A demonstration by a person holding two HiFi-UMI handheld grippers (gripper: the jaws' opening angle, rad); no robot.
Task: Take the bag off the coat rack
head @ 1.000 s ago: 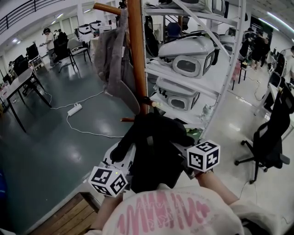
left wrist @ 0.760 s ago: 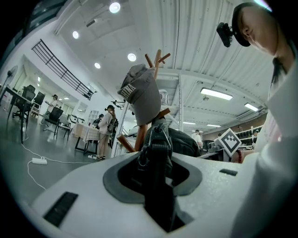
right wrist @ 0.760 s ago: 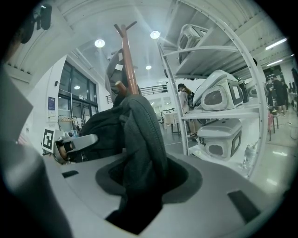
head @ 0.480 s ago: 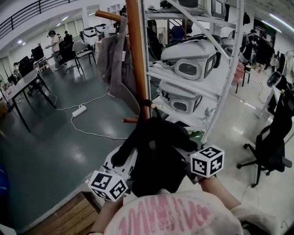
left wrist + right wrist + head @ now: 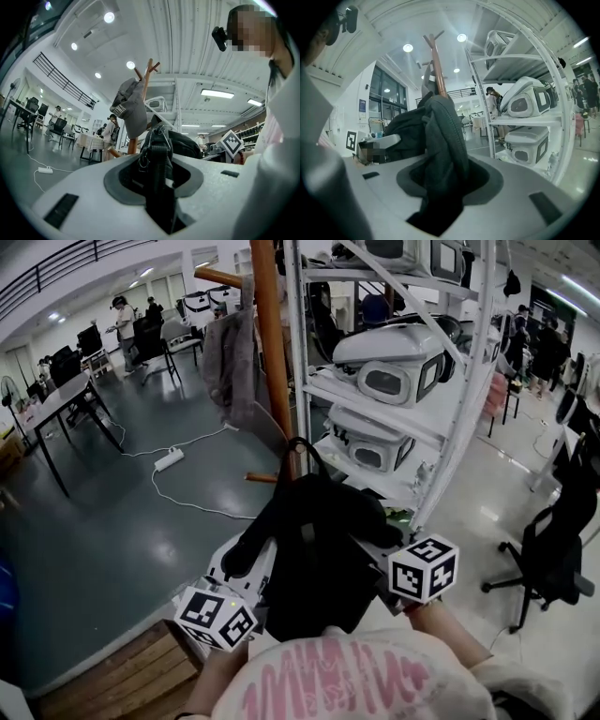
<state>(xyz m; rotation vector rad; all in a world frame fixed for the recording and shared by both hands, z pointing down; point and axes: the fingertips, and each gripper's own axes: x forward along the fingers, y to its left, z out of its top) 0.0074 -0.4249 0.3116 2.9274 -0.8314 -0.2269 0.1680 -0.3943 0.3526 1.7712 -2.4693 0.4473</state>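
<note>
A black bag [image 5: 314,554] hangs between my two grippers, just below and in front of the wooden coat rack pole [image 5: 272,362]. My left gripper [image 5: 246,570] is shut on a webbing strap of the bag [image 5: 159,168]. My right gripper [image 5: 373,554] is shut on a padded black strap of the bag [image 5: 440,154]. The bag's top loop [image 5: 305,451] stands up in front of a low peg [image 5: 258,478]. A grey garment [image 5: 230,367] and a grey cap [image 5: 131,110] hang on the rack's upper pegs.
A white metal shelf unit [image 5: 450,381] with pet carriers [image 5: 394,357] stands right behind the rack. A black office chair [image 5: 553,559] is at the right. A power strip and cable [image 5: 171,460] lie on the dark floor at the left, near tables [image 5: 56,409] and people.
The bag with both grippers has stayed low in front of me. The view has shifted slightly, and the bag's top loop now shows in front of the pole.
</note>
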